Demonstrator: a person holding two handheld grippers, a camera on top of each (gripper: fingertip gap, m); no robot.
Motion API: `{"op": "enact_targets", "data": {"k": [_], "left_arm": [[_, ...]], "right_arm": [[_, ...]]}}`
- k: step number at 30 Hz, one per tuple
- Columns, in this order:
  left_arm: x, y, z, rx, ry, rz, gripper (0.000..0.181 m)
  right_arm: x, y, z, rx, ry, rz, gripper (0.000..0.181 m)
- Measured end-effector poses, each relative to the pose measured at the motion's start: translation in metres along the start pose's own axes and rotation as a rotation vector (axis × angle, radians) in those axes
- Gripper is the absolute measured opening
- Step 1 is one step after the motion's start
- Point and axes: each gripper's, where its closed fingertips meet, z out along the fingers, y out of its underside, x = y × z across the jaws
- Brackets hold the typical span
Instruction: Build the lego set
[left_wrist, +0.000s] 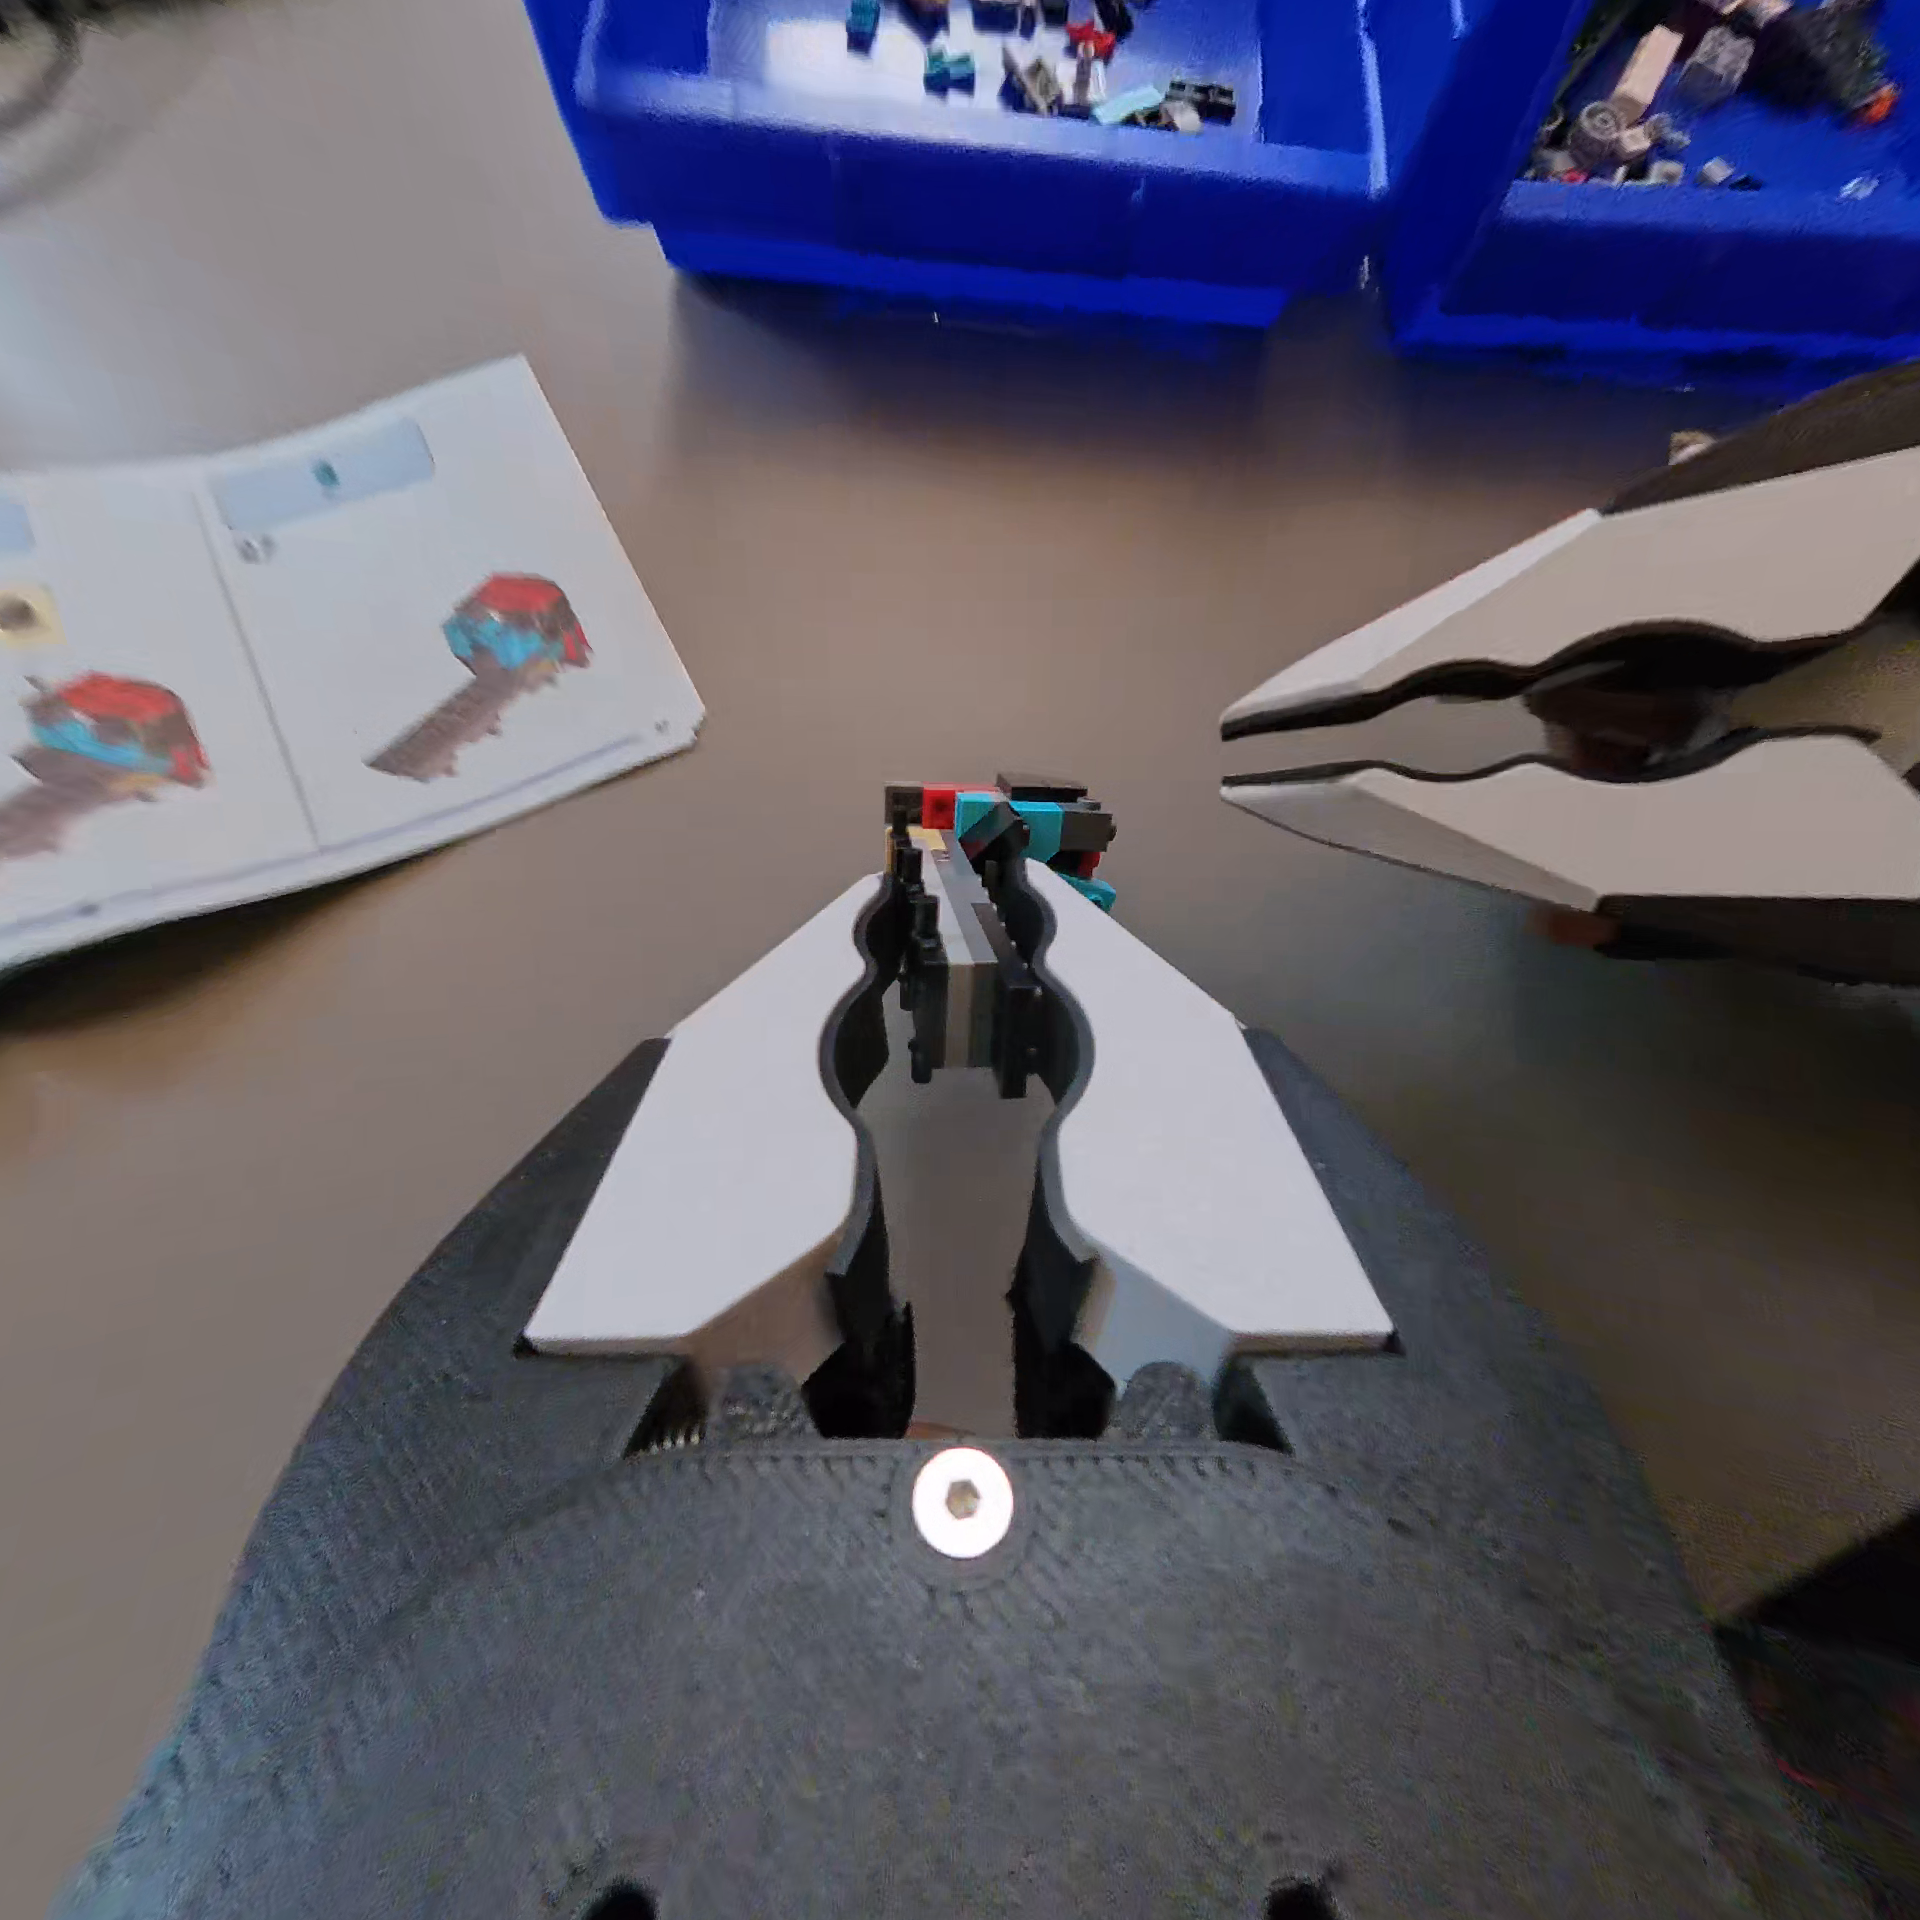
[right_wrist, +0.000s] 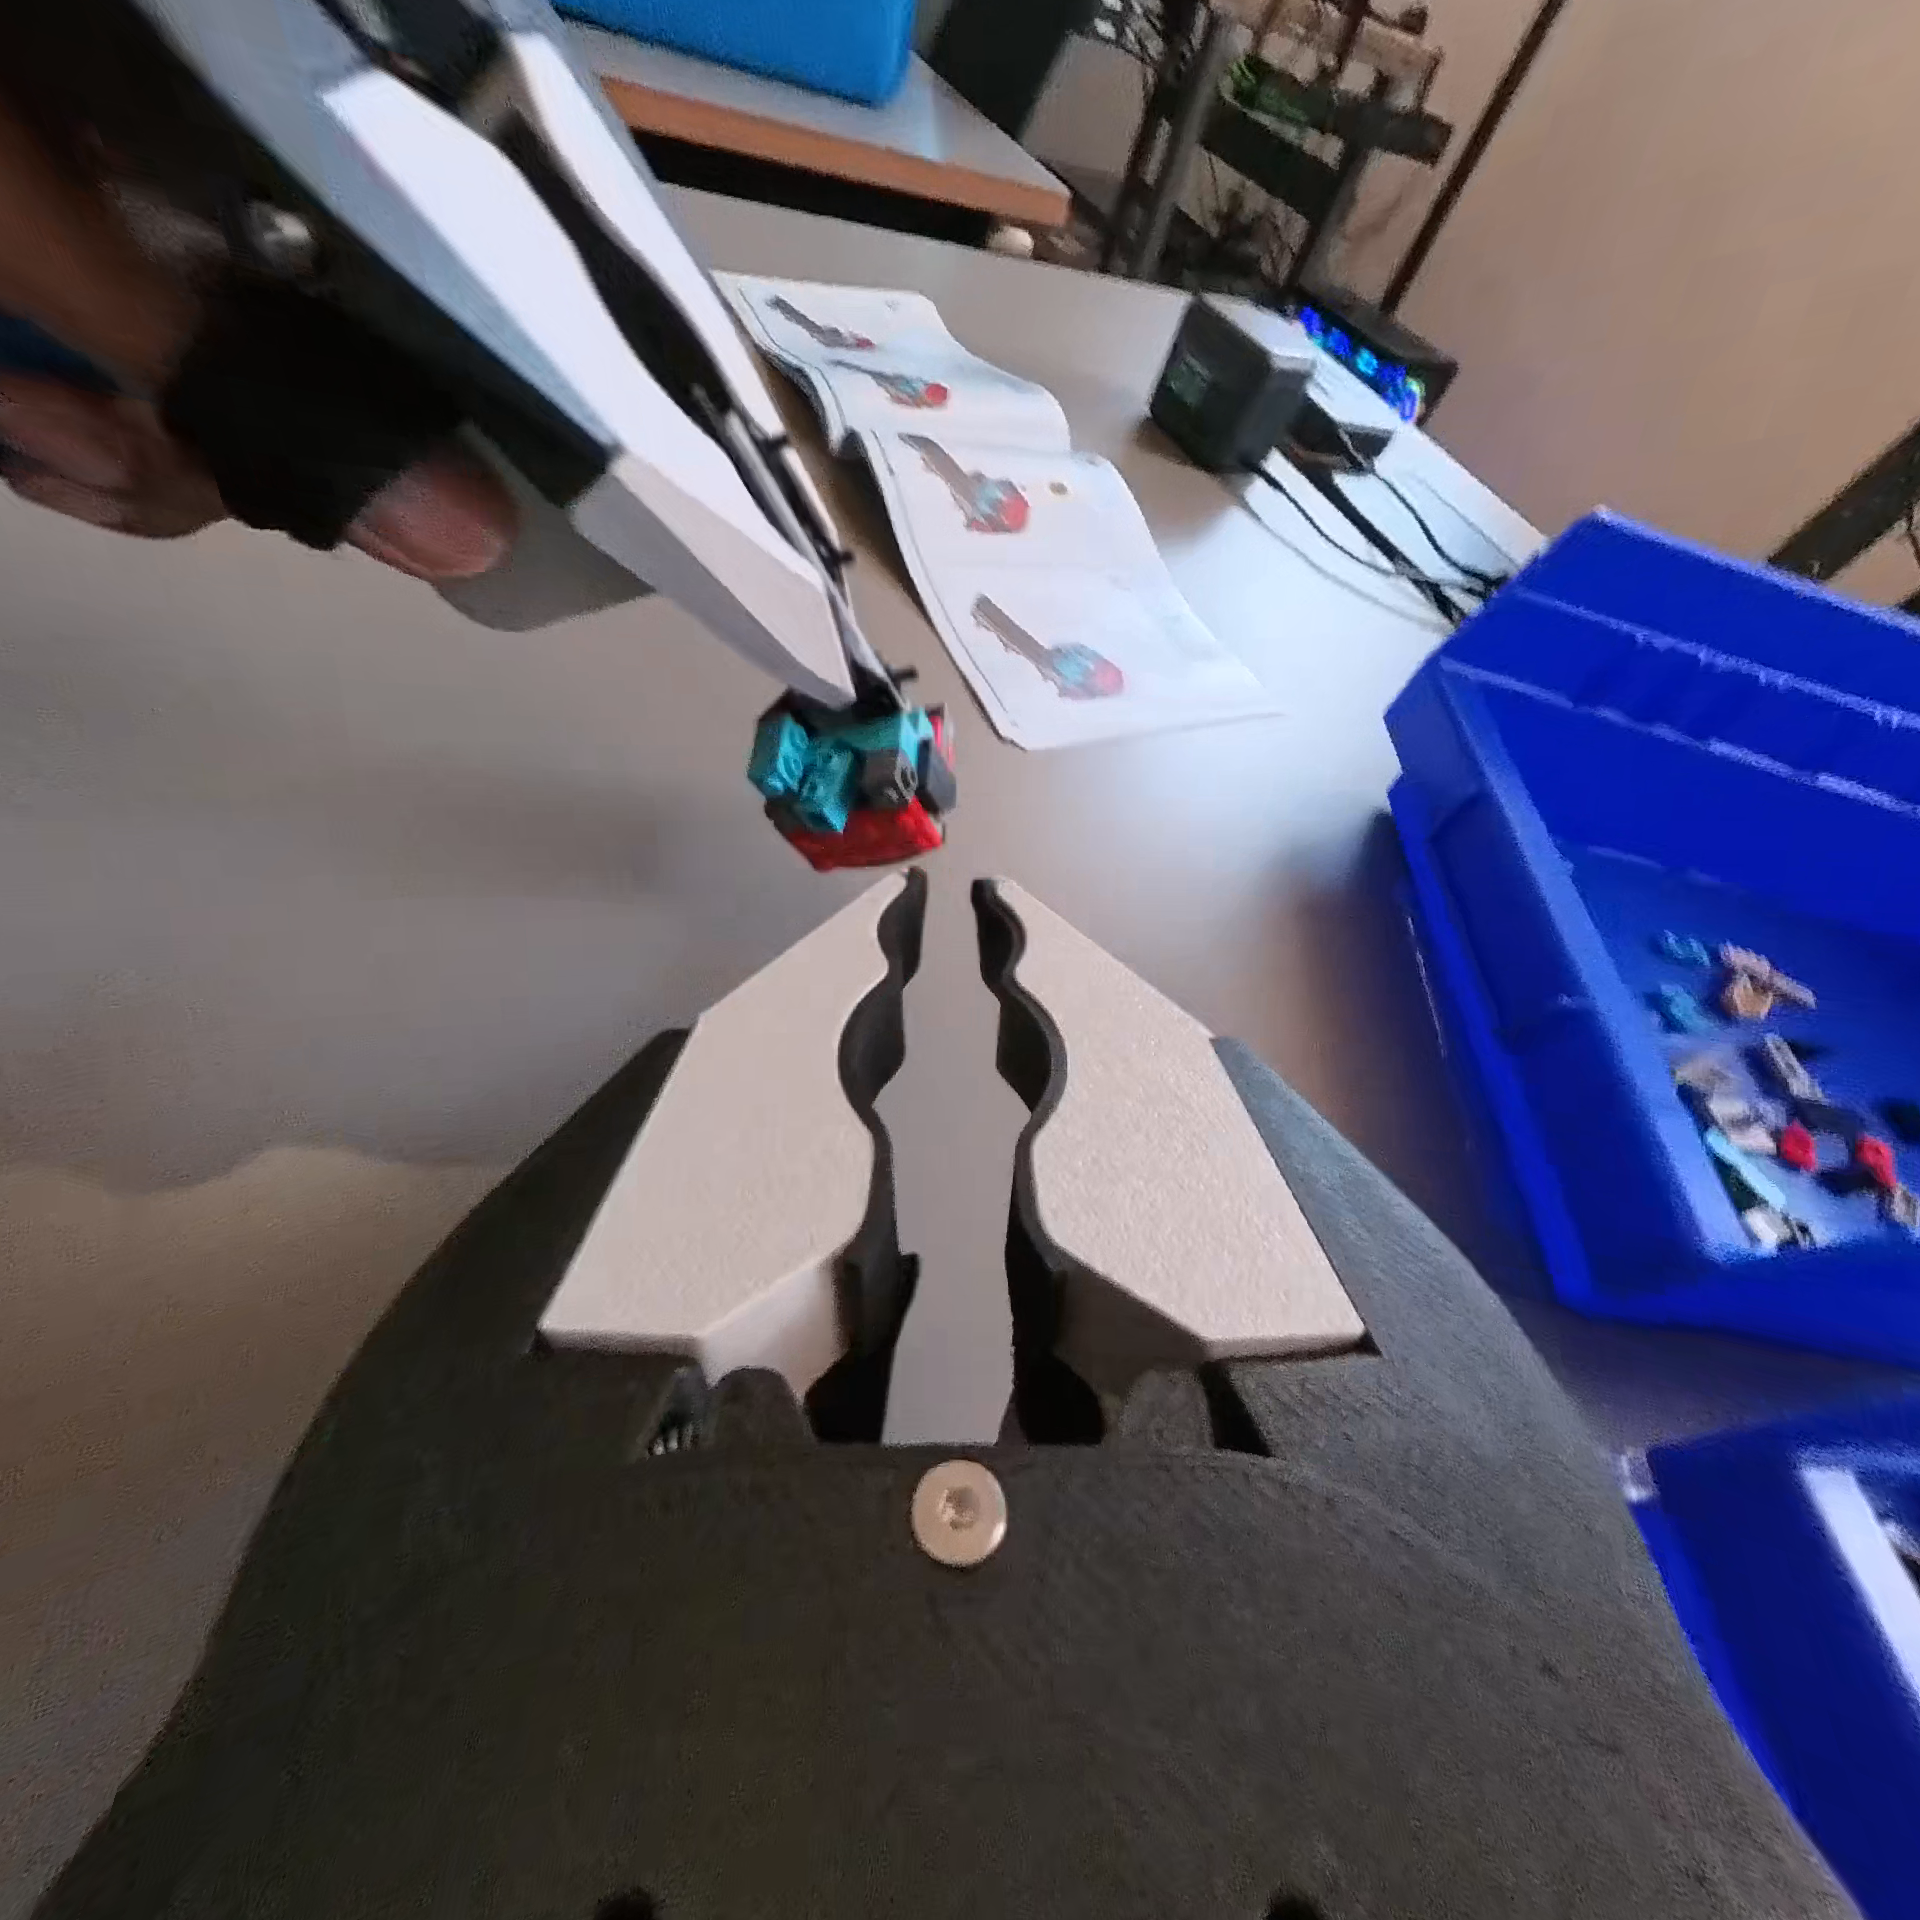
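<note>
My left gripper (left_wrist: 956, 883) is shut on a partly built lego model (left_wrist: 997, 821). It grips the model's long grey and black stem, and the teal, red and black head sticks out past the fingertips. The right wrist view shows the left gripper (right_wrist: 847, 681) coming in from the upper left, holding the model's head (right_wrist: 852, 790) above the table. My right gripper (right_wrist: 948, 885) is empty, with its jaws a narrow gap apart. Its tips sit just short of the model's red underside. It also shows in the left wrist view (left_wrist: 1226, 750), to the right of the model.
An open instruction booklet (left_wrist: 364, 644) lies on the table to the left, also visible in the right wrist view (right_wrist: 1039, 540). Two blue bins (left_wrist: 987, 208) (left_wrist: 1714, 239) with loose bricks stand at the back. A black power adapter (right_wrist: 1231, 390) with cables sits farther off. My hands' fingertips stand some 6 cm from each other.
</note>
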Motion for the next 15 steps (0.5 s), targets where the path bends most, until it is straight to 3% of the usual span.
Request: {"op": "enact_targets", "data": {"k": [11,15], "left_arm": [[-0.011,-0.013,0.012,0.003,-0.225,0.459,0.020],[-0.013,-0.006,0.018,-0.024,-0.178,0.343,0.020]], "right_arm": [[0.036,0.005,-0.010,0.014,0.089,0.220,0.013],[0.037,0.007,-0.012,0.014,0.069,0.250,0.016]]}}
